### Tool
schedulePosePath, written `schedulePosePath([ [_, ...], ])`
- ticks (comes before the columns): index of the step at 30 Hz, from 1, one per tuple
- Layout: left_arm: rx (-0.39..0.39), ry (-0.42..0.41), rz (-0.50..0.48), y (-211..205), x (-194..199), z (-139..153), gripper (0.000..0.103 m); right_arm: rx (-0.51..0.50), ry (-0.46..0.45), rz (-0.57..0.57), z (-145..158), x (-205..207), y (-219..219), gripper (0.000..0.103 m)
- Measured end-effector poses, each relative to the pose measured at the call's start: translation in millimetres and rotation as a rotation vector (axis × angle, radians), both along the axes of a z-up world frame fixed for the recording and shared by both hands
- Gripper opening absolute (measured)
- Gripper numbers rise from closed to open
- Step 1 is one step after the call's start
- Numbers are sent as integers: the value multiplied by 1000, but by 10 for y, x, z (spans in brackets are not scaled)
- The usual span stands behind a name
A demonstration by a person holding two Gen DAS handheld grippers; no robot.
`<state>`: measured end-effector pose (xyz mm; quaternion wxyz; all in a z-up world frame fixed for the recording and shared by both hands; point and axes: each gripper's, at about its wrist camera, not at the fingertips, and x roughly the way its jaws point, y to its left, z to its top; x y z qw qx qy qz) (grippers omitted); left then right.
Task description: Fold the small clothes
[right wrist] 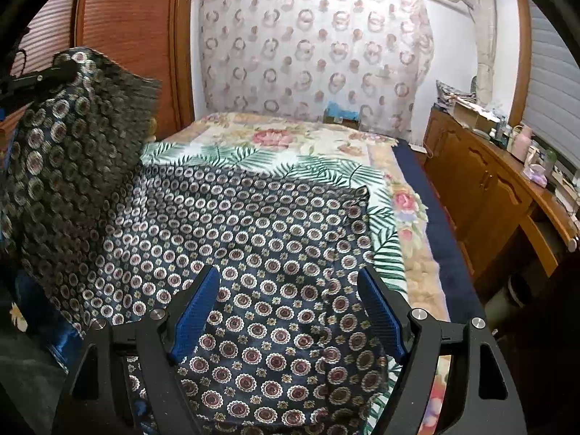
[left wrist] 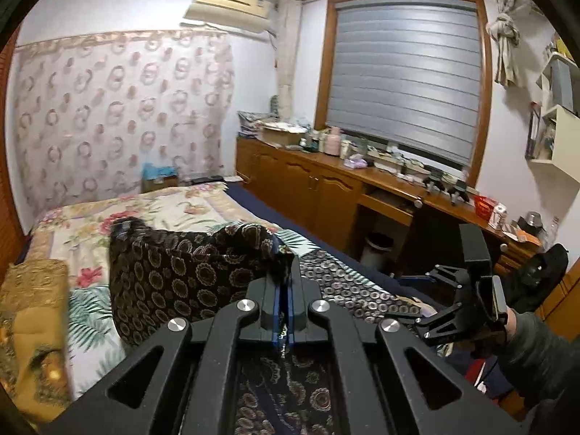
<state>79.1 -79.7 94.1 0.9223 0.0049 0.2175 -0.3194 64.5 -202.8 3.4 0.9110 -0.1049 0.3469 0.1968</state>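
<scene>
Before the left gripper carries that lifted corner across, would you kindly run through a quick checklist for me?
1. Left gripper shut on the patterned garment: ok.
2. Corner lifted off the bedspread: ok.
3. Right gripper open and holding nothing: ok.
4. Rest of garment lying flat: ok, apart from slight wrinkles.
5. Bedspread beyond the garment free for the fold: ok.
6. Garment's near hem: cannot tell, hidden by the right gripper.
</scene>
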Motion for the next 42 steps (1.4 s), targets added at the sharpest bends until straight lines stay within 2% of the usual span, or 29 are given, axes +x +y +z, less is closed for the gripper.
schedulePosePath([
  [3,27,48,-9,-125,78,-121,4,10,2,-6,-16,-35,-20,80],
  [4,32,65,-14,-145,94,-171,10,14,8,-5,-31,-41,-28,80],
  [5,33,83,-26,-164,110,-235,24,16,13,-4,-57,-45,-20,80],
  [7,30,92,-26,-169,94,-306,42,17,22,-1,-64,-12,-51,80],
  [10,40,115,-19,-127,70,-412,48,27,36,14,-79,-12,0,80],
  [12,52,120,1,-70,49,-466,60,32,41,25,-65,-7,72,80],
  [13,56,121,11,-72,47,-483,71,35,45,31,-72,11,105,80],
  [14,55,120,23,-31,39,-503,75,38,49,38,-76,24,139,80],
  [21,74,123,132,218,7,-666,76,73,96,83,-123,287,354,80],
  [26,88,134,184,349,32,-793,76,64,124,99,-167,524,486,80],
  [32,81,152,211,458,46,-887,76,58,156,119,-239,776,638,80],
  [42,86,160,231,511,19,-981,76,36,271,147,-608,1207,871,80],
])
